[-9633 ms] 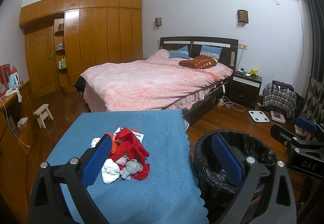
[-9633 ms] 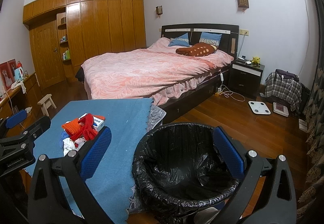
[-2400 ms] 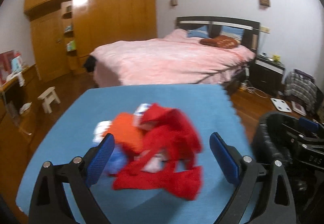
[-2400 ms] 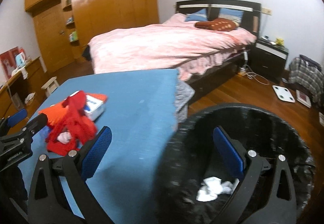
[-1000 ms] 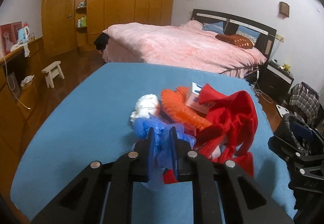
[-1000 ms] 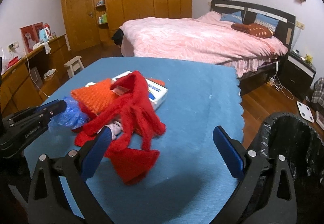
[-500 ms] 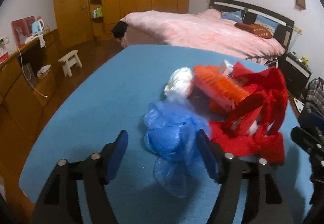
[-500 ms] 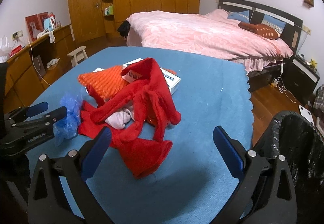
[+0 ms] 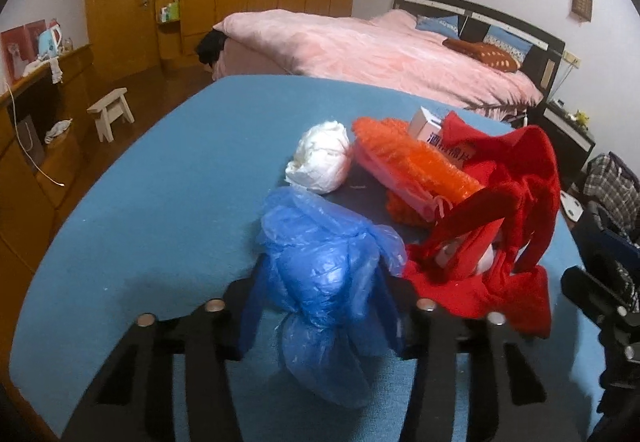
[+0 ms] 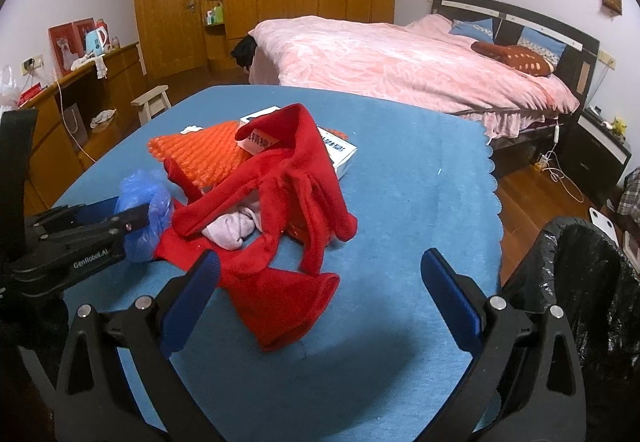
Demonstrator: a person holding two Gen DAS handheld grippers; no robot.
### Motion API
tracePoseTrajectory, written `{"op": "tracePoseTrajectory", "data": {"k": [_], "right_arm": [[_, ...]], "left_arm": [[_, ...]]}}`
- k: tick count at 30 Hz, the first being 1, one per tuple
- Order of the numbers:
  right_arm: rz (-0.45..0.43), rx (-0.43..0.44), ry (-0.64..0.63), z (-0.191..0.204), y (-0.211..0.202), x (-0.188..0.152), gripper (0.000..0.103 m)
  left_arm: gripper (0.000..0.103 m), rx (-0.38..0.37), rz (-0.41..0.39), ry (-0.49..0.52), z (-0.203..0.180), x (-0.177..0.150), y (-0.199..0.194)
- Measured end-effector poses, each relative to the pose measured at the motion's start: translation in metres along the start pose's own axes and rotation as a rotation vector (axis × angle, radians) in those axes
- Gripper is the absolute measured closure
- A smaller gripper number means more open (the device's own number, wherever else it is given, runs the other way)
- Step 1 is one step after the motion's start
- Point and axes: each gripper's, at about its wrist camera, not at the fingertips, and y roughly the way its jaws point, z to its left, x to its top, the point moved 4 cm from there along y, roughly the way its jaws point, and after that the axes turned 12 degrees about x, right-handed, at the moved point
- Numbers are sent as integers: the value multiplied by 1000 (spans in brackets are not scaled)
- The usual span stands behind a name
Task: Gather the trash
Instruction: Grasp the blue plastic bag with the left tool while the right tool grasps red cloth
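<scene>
Your left gripper (image 9: 320, 306) is closing its fingers around the crumpled blue plastic bag (image 9: 324, 274) — the pads are pressing into its sides and the plastic is bulging out above and below them. The bag is sitting on the blue tablecloth (image 9: 160, 182), at the near edge of the pile. From the right wrist view you are seeing the same grip side-on, with the bag (image 10: 144, 210) bunched at the tip of the left gripper (image 10: 132, 222).

Just behind the bag, a white wad of paper (image 9: 320, 158) is lying on the cloth, touching an orange bubbled sheet (image 9: 416, 170). A small white box (image 9: 430, 128) with printed characters is poking out between the orange sheet and a red cloth (image 9: 500, 210), which is sprawling to the right of the bag and touching it.

Your right gripper (image 10: 320, 294) is hovering over the near part of the table with its fingers spread wide and nothing between them. It is pointing at the red cloth (image 10: 288, 194), which is draping over a pale pink bundle (image 10: 232, 228) and partly over the flat white box (image 10: 340, 154).

The black-lined trash bin (image 10: 580, 282) is standing on the floor just beside the table's right edge — well apart from the bag you are gripping. A pink-covered bed (image 10: 400, 62) is filling the background.
</scene>
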Motion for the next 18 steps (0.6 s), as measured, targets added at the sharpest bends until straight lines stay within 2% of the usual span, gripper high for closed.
{"op": "tracePoseTrajectory", "data": {"k": [2,7,13,16,18], "right_arm": [[0,4,2,2,1,-1,6],[12,24,-2,9,4,-5,6],[48,33,5,15,15,-14,7],[74,50,6,16,20,-18,20],[94,65,11,17,24,-20,25]], "left_arm": [[59,-3,-12,-14,4,1,-5],[60,20,-43,-32,14,1,-22],[60,49,-51,0,22,-7,-35],[60,51,-41,6,22,-11,-35],[60,49,-40,7,18,-12,-35]]}}
